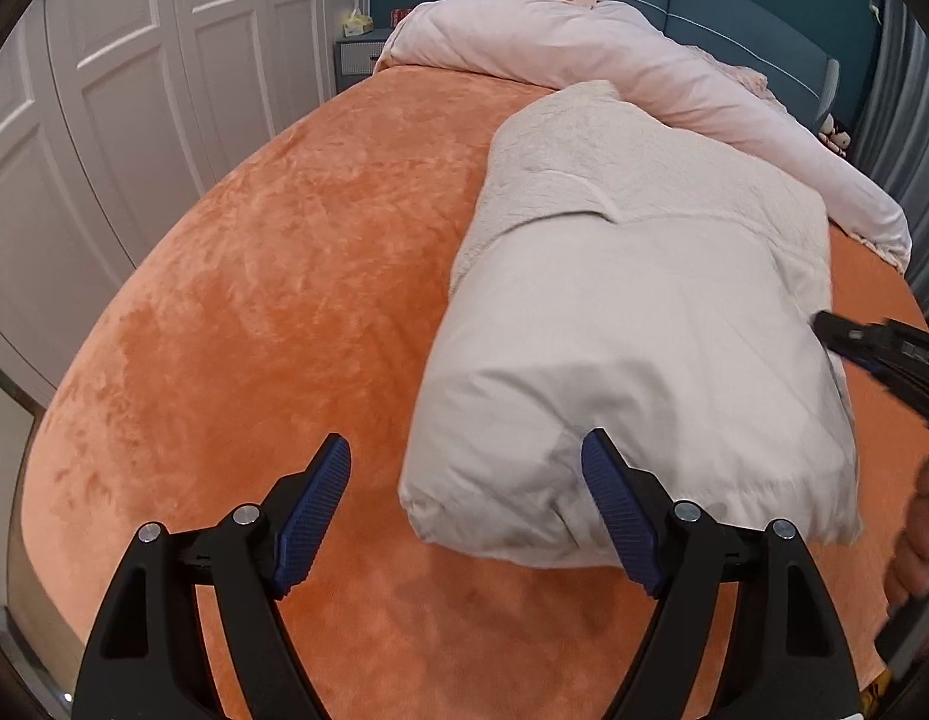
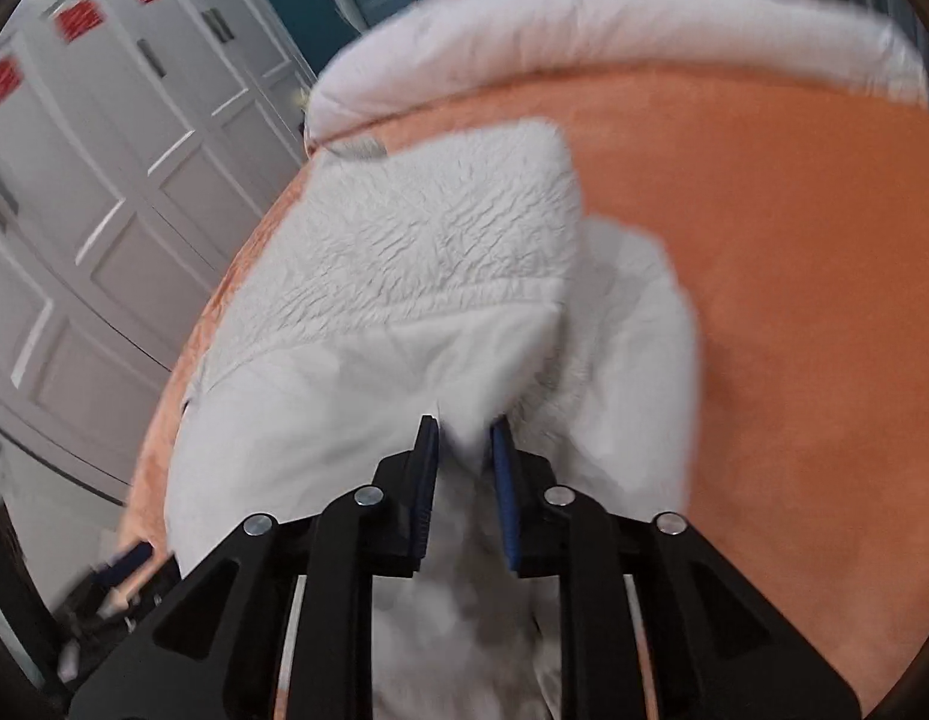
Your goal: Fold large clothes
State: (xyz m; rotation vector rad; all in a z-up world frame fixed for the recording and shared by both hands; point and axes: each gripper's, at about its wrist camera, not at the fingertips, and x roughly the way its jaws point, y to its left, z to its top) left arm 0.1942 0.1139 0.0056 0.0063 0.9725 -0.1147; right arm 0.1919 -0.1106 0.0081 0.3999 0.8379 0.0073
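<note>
Orange bed: the coat runs lengthwise away; right gripper fingers pinch its near fold, left gripper spread wide (empty) beside it.

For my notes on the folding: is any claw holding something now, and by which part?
The right claw pinches a fold at the near edge of the pale grey garment. The left claw is open and holds nothing.

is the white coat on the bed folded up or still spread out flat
Folded. The white coat lies as a compact bundle on the orange bedspread, fleece lining turned over on top.
</note>
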